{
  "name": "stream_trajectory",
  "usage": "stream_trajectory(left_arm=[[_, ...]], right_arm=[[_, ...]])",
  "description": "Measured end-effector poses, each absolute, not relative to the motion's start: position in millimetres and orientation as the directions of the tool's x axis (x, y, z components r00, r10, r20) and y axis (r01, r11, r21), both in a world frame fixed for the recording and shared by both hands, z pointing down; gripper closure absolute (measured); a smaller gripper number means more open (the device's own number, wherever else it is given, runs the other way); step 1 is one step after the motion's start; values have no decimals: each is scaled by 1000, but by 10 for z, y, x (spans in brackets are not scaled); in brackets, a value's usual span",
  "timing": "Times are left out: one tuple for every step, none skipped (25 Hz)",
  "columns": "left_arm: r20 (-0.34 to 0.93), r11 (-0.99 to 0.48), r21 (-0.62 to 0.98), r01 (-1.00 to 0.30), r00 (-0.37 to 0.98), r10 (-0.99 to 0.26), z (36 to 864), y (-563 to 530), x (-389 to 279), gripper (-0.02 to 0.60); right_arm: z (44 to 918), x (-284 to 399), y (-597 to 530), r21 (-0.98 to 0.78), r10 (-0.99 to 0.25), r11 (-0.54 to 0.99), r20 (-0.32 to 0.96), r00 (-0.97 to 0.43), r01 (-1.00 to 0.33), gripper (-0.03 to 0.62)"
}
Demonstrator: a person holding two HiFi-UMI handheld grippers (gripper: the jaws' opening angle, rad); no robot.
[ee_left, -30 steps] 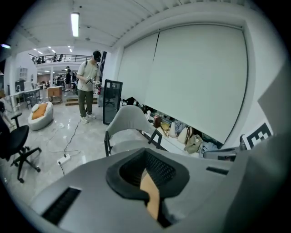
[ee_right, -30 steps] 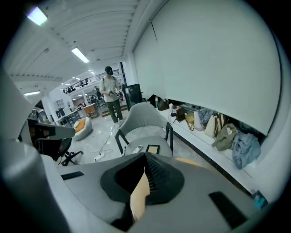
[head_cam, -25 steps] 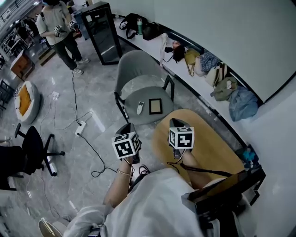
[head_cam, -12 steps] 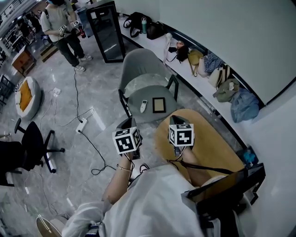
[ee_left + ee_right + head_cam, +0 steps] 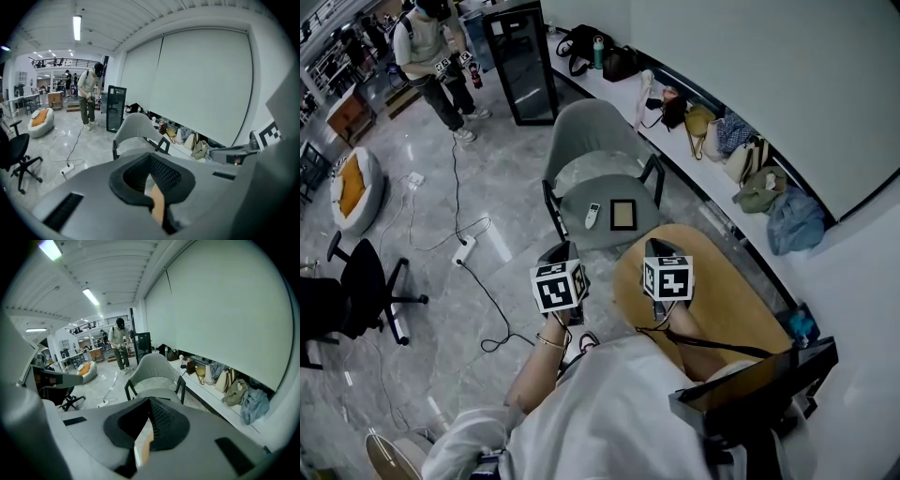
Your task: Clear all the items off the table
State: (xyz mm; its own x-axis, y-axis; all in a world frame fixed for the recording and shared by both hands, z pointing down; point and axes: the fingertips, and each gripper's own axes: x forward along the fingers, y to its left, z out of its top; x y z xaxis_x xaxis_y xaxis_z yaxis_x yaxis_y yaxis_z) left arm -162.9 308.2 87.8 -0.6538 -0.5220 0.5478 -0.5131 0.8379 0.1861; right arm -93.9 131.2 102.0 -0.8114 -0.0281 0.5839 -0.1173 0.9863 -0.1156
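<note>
Both tools are empty. The left hand-held gripper (image 5: pixel 560 249) has its jaws pressed together on nothing, and the right hand-held gripper (image 5: pixel 657 247) looks the same in its own view. Each hangs short of the small round grey counter (image 5: pixel 609 240), the right one over an oval wooden table (image 5: pixel 727 295).

The things to clear lie flat on that counter, near each other but apart: a pale remote (image 5: pixel 592 215) on the left and a small dark-edged frame (image 5: pixel 622 214) on the right.

Likely trouble:
- Jaws that arrive closed would only shove an item, so they need to spread first.
- The remote is thin and lies flat; a jaw scraping under it may push it across the smooth top and off the rim.
- The frame also lies flat, with little edge to pinch, so a grip may slip or tip it.
- A grey chair (image 5: pixel 592 136) stands just behind the counter and could catch a reaching gripper.
- A cable (image 5: pixel 455 192) and power strip (image 5: pixel 464 251) on the glossy floor are a tripping risk.

The room is a large open hall. Bags (image 5: pixel 727 131) line a ledge under a pale wall. Farther off are a black cabinet (image 5: pixel 520 61), an office chair (image 5: pixel 356 291), an orange cushion (image 5: pixel 352 187) and another person (image 5: pixel 431 56).
</note>
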Motion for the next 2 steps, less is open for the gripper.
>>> stream_trajectory(left_arm=[[548, 838, 185, -513, -654, -521, 881, 3083, -1623, 574], [549, 838, 185, -513, -654, -521, 884, 3086, -1616, 574]], right_arm=[[1023, -928, 1308, -114, -29, 987, 585, -811, -118, 571], [1027, -918, 1305, -112, -30, 987, 586, -810, -118, 571]])
